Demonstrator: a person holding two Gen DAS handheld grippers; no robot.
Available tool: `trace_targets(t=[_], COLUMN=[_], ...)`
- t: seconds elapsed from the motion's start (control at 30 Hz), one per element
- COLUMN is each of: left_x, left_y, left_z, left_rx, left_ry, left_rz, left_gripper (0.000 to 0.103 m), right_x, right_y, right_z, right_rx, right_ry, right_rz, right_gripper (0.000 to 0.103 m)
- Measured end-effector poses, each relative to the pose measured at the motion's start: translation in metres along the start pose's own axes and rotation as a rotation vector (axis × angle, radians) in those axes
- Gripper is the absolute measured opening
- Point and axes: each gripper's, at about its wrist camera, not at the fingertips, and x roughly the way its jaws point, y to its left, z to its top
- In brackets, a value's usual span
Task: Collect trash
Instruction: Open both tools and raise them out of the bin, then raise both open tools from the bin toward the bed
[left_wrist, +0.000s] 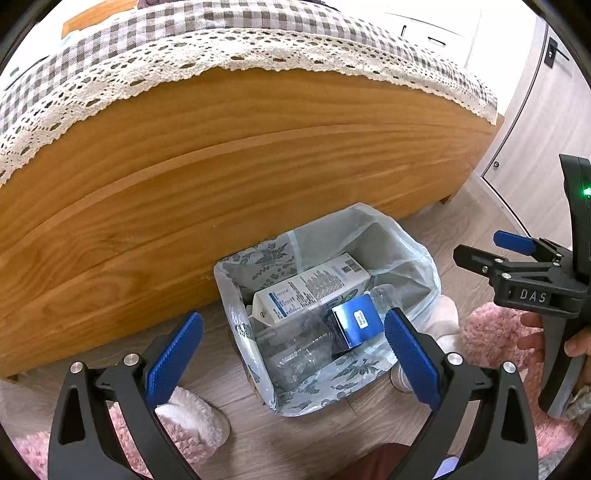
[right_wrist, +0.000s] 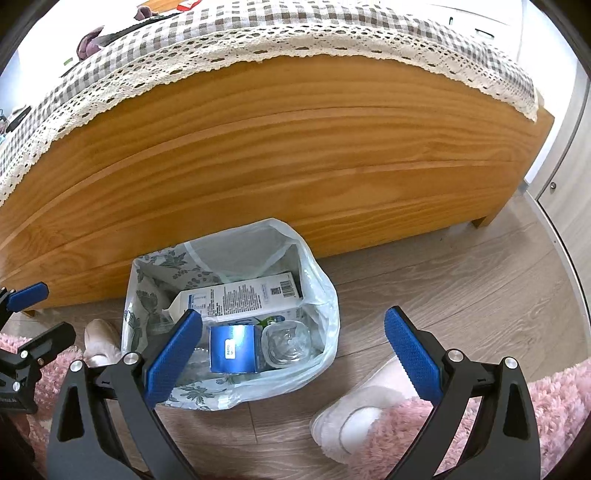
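Both claws stood wide apart and held nothing: the left claw (left_wrist: 293, 354) hung above the trash bin (left_wrist: 413, 251), the right claw (right_wrist: 293, 352) over its right rim. The bin, lined with a plastic bag, stood on the floor near the wooden bed frame (left_wrist: 236, 166). Inside lay a white carton (left_wrist: 314, 288), a blue box (right_wrist: 232, 349) and a clear bottle (left_wrist: 295, 350).

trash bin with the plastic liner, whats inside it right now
Inside the floral bin lined with a clear plastic bag lie a white milk carton, a shiny blue box and clear crushed plastic bottles. Anything beneath them is covered.
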Motion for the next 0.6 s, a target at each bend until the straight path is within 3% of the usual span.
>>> trace_targets(t=[0.6], left_x=[-0.027], left_y=[-0.005], left_z=[0.005], left_rx=[0.011], left_ry=[-0.12], left_rz=[-0.044], left_gripper=[0.095], right_x=[-0.024], right_y=[0.005], right_z=[0.0], right_rx=[-0.032], right_ry=[-0.08], right_rz=[0.002], right_gripper=[0.095])
